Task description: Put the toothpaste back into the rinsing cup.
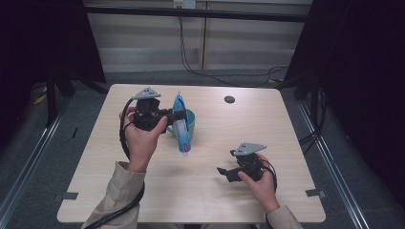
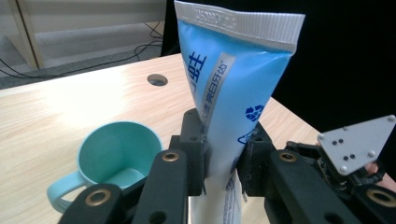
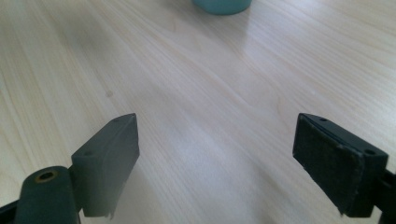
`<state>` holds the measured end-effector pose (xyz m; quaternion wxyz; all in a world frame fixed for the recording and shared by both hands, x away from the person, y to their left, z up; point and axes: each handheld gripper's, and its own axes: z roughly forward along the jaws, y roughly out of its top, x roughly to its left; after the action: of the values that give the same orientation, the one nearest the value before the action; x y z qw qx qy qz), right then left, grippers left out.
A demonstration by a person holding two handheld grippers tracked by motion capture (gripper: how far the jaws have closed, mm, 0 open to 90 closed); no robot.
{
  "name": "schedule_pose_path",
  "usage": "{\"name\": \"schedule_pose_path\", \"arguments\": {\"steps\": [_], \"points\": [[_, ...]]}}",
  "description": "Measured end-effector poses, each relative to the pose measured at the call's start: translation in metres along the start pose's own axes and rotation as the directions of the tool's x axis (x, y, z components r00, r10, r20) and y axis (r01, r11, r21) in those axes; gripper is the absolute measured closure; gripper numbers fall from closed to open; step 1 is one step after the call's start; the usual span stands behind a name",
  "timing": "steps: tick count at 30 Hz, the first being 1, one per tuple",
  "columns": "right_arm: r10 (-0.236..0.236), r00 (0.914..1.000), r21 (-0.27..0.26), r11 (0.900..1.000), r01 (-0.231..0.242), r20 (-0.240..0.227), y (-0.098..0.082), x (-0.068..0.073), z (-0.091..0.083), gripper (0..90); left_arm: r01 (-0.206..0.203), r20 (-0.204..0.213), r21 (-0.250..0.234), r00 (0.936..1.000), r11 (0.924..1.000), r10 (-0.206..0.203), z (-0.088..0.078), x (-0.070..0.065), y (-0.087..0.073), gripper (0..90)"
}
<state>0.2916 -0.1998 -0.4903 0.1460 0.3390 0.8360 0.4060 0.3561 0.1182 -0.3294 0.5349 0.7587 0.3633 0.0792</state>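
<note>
A blue toothpaste tube (image 1: 181, 125) is held upright over the table, crimped end up, with my left gripper (image 1: 177, 116) shut on its middle. In the left gripper view the tube (image 2: 229, 84) stands pinched between the two black jaws of my left gripper (image 2: 223, 163). A teal mug (image 1: 190, 121) sits on the table just behind the tube, and the mug (image 2: 112, 158) lies open side up, empty. My right gripper (image 1: 223, 172) hangs low over the table at the front right, open. In its own view, my right gripper (image 3: 215, 154) has wide jaws with only bare wood between them.
The light wooden table (image 1: 205, 191) has a round cable hole (image 1: 229, 99) at the back right. Black frames and curtains stand at both sides, and cables lie on the floor beyond the far edge. The mug's base (image 3: 222, 5) shows at the top of the right gripper view.
</note>
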Motion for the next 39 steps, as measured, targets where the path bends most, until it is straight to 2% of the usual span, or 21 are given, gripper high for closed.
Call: {"name": "schedule_pose_path", "arguments": {"steps": [15, 21, 27, 39], "points": [[-0.037, 0.9983, 0.093, 0.995, 0.033, 0.044, -0.021, -0.001, 0.002, 14.2, -0.008, -0.031, -0.017, 0.9995, 0.9998, 0.008, -0.002, 0.006, 0.015, 75.3], [-0.029, 0.9985, 0.092, 0.995, 0.024, 0.048, -0.022, -0.001, 0.001, 14.3, -0.008, -0.039, -0.023, 0.9992, 0.9997, 0.007, -0.002, 0.007, 0.022, 75.3], [0.015, 0.9994, 0.079, 0.997, -0.017, 0.032, -0.026, -0.004, 0.002, 13.4, -0.011, -0.046, -0.039, 0.9989, 0.9992, 0.009, -0.005, 0.008, 0.029, 75.2], [0.015, 0.9994, 0.080, 0.997, -0.018, 0.031, -0.026, -0.005, 0.002, 13.4, -0.013, -0.067, -0.070, 0.9977, 0.9975, 0.008, -0.008, 0.009, 0.041, 75.1]]}}
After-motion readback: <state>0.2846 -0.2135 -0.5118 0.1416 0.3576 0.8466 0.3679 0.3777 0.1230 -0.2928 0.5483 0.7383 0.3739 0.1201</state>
